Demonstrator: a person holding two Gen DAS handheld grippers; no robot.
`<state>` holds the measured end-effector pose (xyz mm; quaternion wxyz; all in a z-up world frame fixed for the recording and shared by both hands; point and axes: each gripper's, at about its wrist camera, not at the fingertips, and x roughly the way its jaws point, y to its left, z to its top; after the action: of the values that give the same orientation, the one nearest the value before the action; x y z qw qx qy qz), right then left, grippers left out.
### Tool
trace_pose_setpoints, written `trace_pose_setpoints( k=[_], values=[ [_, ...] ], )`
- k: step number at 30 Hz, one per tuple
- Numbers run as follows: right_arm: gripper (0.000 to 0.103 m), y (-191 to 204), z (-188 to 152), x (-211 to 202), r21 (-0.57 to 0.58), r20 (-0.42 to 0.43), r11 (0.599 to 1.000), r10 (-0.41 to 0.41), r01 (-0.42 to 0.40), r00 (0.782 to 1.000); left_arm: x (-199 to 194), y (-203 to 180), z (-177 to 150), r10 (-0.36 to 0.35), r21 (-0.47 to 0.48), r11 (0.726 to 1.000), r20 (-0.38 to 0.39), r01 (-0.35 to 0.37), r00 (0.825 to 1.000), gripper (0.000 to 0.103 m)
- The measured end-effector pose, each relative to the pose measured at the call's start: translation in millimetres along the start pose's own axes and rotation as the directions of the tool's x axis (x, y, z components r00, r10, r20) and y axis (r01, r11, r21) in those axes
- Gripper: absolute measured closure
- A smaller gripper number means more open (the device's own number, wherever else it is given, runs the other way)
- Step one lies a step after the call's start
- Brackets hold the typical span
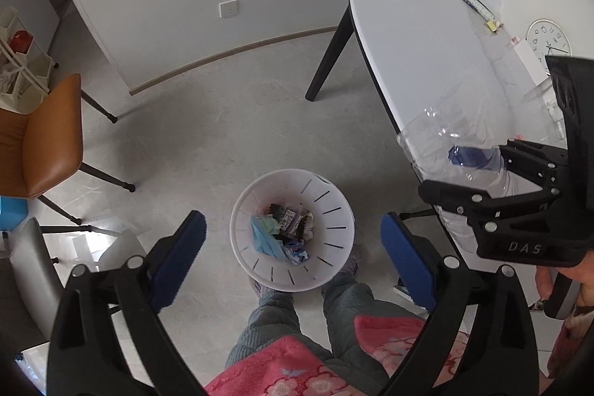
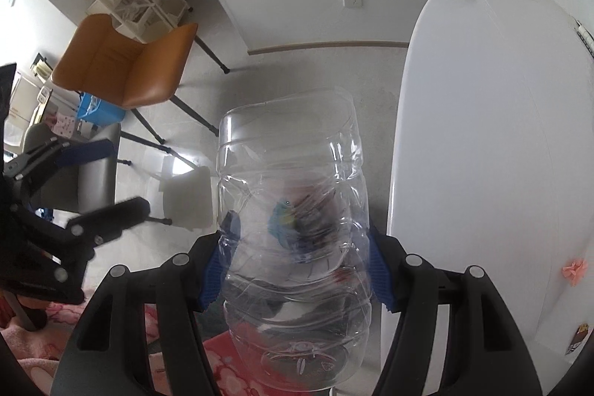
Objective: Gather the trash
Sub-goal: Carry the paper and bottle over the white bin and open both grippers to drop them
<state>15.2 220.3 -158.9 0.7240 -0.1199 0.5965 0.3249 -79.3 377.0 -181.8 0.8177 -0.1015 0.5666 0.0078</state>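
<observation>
Some trash is already binned in the white slotted plastic basket (image 1: pixel 292 229); a crushed clear plastic bottle (image 2: pixel 293 240), pinched in the right gripper (image 2: pixel 293 271) jaws, isn't dropped above it yet; left gripper (image 1: pixel 293 251) jaws are spread.

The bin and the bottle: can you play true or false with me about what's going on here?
1. The right tool is squeezing a clear plastic bottle. True.
2. The white bin has nothing in it. False: it holds trash, including a blue face mask.
3. The left tool is open and holds nothing. True.
4. The bottle is already inside the bin. False: it is held in the air, off to the side of the bin, near the white table.
5. The chair is green. False: it is orange-brown.
6. The bin stands on the floor by the person's feet. True.
</observation>
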Motion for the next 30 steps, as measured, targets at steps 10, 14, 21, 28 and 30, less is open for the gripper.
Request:
trace_pose_setpoints(
  k=[10,14,21,28,30],
  values=[
    [0.003,8,-1,2,-0.037,0.008,0.998,-0.047,0.047,0.999,-19,14,-3,0.083,-0.006,0.997,0.049,-0.083,0.995,0.01],
    [0.003,-13,-4,-17,0.006,0.048,0.998,-0.067,0.067,0.997,-27,1,6,0.067,0.003,0.998,0.082,-0.067,0.994,0.008],
    [0.003,-70,-25,-49,0.117,0.089,0.988,-0.11,0.1,0.99,-25,-59,25,0.03,0.113,0.993,0.095,-0.04,0.995,0.008],
    [0.003,-141,-59,-72,0.238,0.096,0.961,-0.166,0.139,0.981,-11,-138,38,-0.042,0.221,0.975,0.068,0.026,0.997,0.008],
    [0.003,-170,-74,-81,0.29,0.099,0.945,-0.185,0.149,0.978,-5,-166,42,-0.061,0.262,0.964,0.054,0.045,0.997,0.008]
  ],
)
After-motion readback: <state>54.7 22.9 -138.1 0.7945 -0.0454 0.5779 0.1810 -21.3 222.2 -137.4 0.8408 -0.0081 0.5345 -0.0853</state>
